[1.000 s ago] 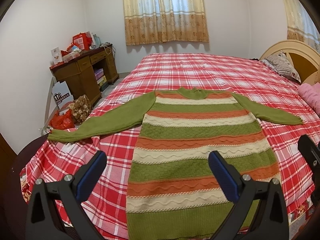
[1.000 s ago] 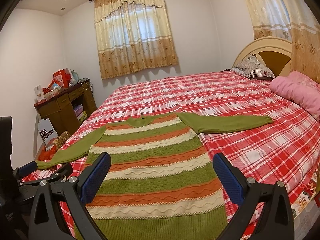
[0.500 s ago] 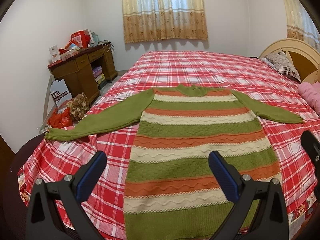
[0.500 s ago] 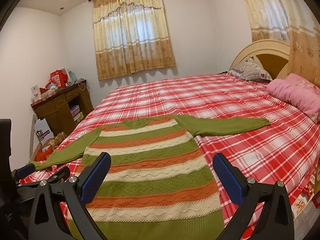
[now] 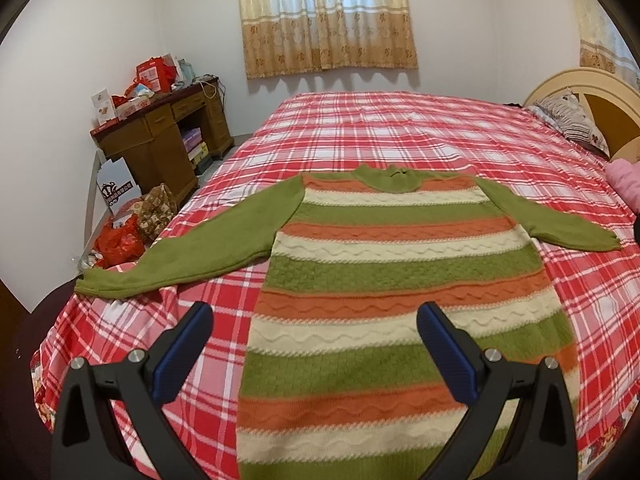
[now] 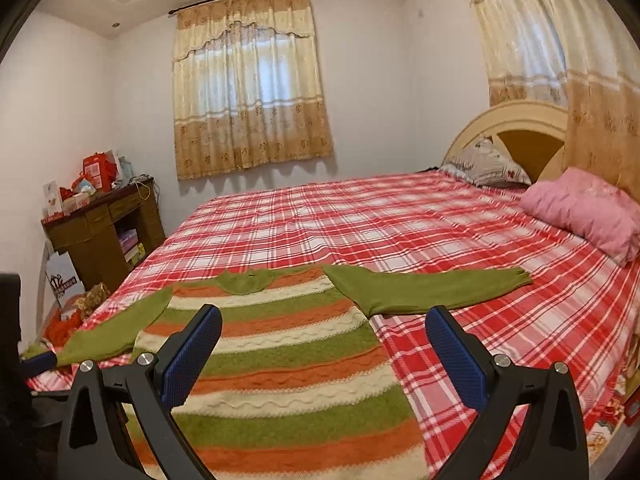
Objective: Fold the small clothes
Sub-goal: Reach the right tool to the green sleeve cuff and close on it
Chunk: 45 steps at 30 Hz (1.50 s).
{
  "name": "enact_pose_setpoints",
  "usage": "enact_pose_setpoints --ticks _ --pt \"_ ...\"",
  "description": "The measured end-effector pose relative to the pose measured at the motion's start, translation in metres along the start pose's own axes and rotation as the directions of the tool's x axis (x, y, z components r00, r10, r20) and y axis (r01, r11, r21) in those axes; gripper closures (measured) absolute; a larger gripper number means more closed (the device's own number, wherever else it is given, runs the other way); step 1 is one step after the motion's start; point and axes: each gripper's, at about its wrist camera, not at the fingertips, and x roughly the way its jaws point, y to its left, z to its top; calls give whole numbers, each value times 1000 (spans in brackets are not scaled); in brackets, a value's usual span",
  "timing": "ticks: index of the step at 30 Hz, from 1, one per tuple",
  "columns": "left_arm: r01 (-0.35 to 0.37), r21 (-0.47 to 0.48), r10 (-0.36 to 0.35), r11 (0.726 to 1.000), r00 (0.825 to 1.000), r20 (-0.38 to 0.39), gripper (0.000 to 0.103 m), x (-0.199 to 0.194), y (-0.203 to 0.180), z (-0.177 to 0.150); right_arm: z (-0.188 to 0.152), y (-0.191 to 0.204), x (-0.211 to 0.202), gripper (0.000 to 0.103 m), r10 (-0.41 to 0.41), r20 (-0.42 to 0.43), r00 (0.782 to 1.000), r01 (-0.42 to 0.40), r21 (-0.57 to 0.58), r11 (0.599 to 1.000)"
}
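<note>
Closest, the left gripper [image 5: 314,330] and the right gripper [image 6: 323,330] both have their blue pads spread wide apart, holding nothing. Under them a striped sweater [image 5: 384,280] lies flat on the near part of the red checked bed [image 5: 400,128], sleeves out. Far right sits a pink pillow [image 6: 584,208]

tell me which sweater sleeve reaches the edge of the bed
The sleeve toward the wooden desk: its cuff lies at the bed's edge. The other sleeve ends well in on the plaid sheet.
</note>
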Motion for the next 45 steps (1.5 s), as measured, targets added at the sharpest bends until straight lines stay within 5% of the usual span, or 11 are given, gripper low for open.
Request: enact_pose_setpoints --ticks 9,16,20,22,24,27,29,31,36,45 --pt "-6 6 6 1000 1000 -30 0 36 -10 27 21 -28 53 1 -32 -56 998 33 12 999" --pt "12 -54 -13 998 1000 -17 0 71 8 41 24 -129 97 1 -144 -122 982 165 181 970" --pt "-24 -90 21 996 999 -34 0 103 20 40 12 -216 121 3 -226 -177 958 276 349 895" --pt "-33 -104 28 994 999 -43 0 115 25 37 2 -258 137 20 -217 -232 948 302 449 841" --pt "-42 -129 37 991 998 -47 0 127 29 32 -7 -290 157 52 -158 -290 944 295 524 799" --pt "-45 -155 39 987 998 -41 0 135 31 26 -21 -322 182 56 -124 -338 933 318 611 725" --pt "-65 -145 60 987 997 -41 0 139 27 21 -34 -346 188 56 -136 -324 936 336 711 617" --pt "-87 -124 81 988 995 -53 0 146 25 21 -37 -362 195 56 -163 -315 935 348 734 584" --pt "-111 -101 102 989 990 -95 0 163 19 13 -32 -378 234 56 -134 -348 928 354 711 608" --pt "-61 -178 38 982 991 -128 0 170 28 6 -18 -393 277 56 -204 -391 897 429 665 611"
